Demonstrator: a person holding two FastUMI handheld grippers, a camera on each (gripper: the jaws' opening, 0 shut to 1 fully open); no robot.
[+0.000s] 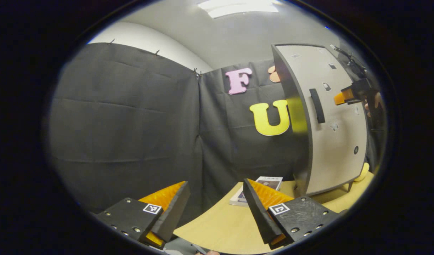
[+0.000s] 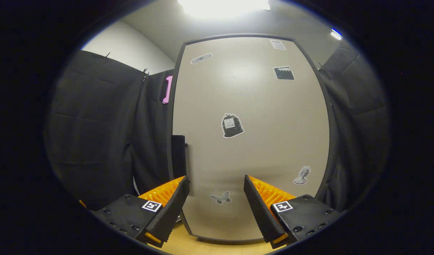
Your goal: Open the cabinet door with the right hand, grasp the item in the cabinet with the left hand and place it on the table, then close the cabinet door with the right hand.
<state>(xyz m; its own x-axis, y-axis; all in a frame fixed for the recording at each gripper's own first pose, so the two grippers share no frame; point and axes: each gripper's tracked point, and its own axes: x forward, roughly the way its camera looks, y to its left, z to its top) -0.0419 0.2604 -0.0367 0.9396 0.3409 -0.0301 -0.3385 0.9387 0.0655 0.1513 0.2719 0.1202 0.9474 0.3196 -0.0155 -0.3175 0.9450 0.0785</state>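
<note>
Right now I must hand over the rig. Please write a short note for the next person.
Left gripper: open, holding nothing, above the table.
Right gripper: open, holding nothing, facing the cabinet door, near its handle.
The door looks closed. The item inside is hidden.
Done: nothing visible.
Left: open the door, take the item out, put it on the table, close the door.

A light wooden desk (image 1: 220, 226) is seen below. A cabinet (image 1: 330, 141) is stood on it on short legs, a book (image 1: 261, 189) is laid flat just beside, and a yellow object (image 1: 362, 173) is partly hidden behind.
</note>
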